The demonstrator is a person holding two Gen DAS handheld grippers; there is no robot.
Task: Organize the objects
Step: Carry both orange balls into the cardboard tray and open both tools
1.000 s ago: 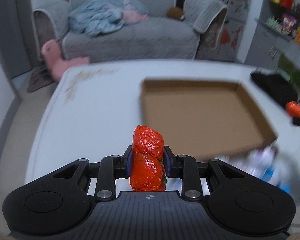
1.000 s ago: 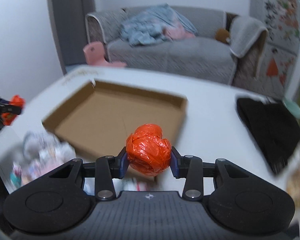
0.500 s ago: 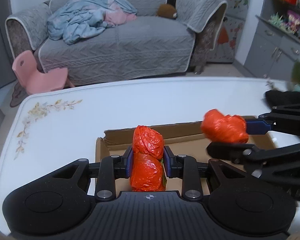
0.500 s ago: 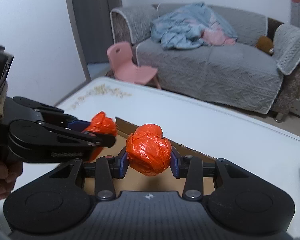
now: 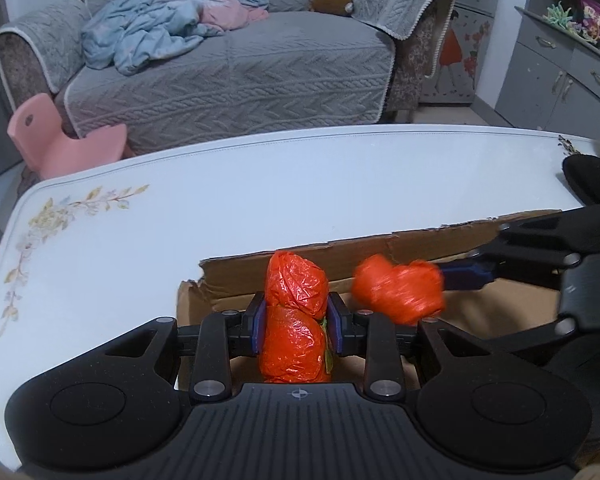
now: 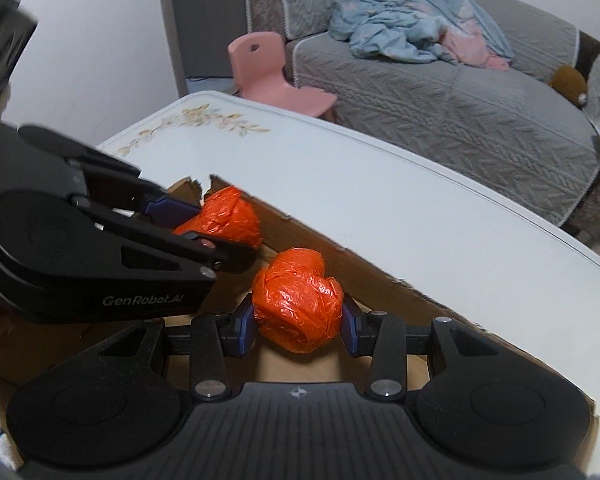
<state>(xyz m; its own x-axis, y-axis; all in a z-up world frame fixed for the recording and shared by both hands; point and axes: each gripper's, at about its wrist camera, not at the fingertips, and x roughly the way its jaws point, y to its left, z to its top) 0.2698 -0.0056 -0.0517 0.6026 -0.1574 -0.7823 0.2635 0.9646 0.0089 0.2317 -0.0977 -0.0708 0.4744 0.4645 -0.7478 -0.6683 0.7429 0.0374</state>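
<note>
We see the left gripper [image 5: 296, 330] clamped on a tall orange-wrapped bundle [image 5: 294, 320] and the right gripper [image 6: 298, 322] clamped on a rounder orange bundle [image 6: 298, 300] — both held over the open cardboard box [image 5: 380, 252] on the white table [image 5: 220, 200], side by side.

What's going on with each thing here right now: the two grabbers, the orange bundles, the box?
Left gripper: shut on the tall orange bundle.
Right gripper: shut on the round orange bundle.
Cardboard box: open-topped, on the white table, both bundles held above it.
</note>
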